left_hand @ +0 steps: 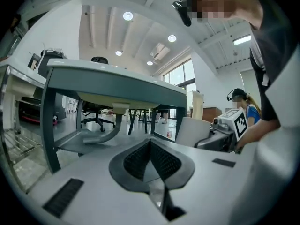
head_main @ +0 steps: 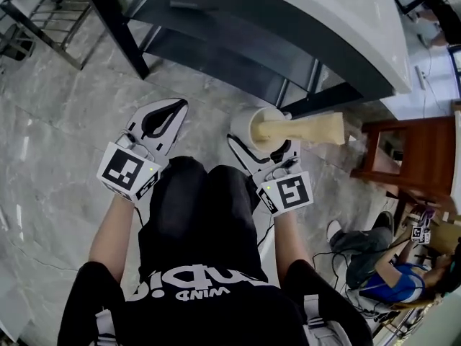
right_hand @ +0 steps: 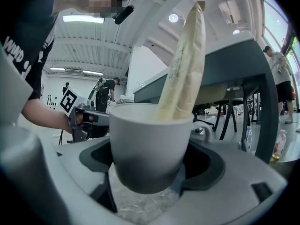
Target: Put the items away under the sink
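Marble floor (head_main: 57,143) ran up to the sink unit (head_main: 338,34) across the top of the head view. At frame centre the right gripper (head_main: 261,141) clamped a mug (right_hand: 149,149) holding a tall beige packet (right_hand: 185,74), while the left gripper (head_main: 164,114) was closed on nothing. Carrying seemed the step in hand, and next the mug would need setting level on the shelf (head_main: 216,60) below.

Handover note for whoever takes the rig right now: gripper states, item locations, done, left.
Left hand-held gripper: jaws together, empty.
Right hand-held gripper: shut on the white mug, with a long cream packet standing in it.
Mug is held off the floor in front of the sink unit, not yet on the lower shelf.
Done: mug grasped. Left: set it on the shelf, release.
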A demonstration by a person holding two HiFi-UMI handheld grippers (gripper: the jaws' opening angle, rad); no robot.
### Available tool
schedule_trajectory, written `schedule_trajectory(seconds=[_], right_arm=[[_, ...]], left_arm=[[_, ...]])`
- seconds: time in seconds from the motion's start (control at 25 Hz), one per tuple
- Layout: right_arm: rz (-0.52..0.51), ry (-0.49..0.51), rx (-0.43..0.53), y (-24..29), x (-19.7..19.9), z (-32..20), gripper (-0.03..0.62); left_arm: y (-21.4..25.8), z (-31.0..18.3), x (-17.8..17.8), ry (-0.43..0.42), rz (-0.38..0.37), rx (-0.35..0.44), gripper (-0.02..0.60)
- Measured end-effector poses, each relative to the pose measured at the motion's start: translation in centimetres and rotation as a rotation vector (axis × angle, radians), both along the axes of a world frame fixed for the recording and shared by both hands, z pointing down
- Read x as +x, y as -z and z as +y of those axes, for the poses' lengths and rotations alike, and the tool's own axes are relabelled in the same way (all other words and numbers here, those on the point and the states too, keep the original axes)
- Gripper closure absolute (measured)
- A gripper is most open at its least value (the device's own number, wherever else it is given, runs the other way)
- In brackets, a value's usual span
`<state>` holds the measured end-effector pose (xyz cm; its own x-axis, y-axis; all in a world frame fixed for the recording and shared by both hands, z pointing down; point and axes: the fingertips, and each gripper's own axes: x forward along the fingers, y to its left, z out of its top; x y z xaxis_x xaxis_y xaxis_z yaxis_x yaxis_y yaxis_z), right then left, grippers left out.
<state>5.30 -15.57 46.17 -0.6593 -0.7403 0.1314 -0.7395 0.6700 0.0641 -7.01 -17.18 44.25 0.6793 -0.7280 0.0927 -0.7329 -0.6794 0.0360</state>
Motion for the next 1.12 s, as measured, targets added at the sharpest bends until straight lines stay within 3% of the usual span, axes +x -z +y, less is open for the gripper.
schedule_trajectory(seconds=[0.36,0.72,1.12], right_arm=[[0.028,0.056,0.010,-6.7,-0.9,0.9,0.149],[-0.018,0.052,0.011,-6.6,0.0,1.5,0.149],[0.014,0.019,0.013,-7.5,0.8,-2.2,0.149]], left_arm=[[-4.8,0.2,0.3,-0.004,0.023,0.017,0.561],[-3.5,1.2,1.8,-0.022,0.036,0.070,0.562],[-3.4,0.1,2.4,-0.031,0.034,0.087,0.563]])
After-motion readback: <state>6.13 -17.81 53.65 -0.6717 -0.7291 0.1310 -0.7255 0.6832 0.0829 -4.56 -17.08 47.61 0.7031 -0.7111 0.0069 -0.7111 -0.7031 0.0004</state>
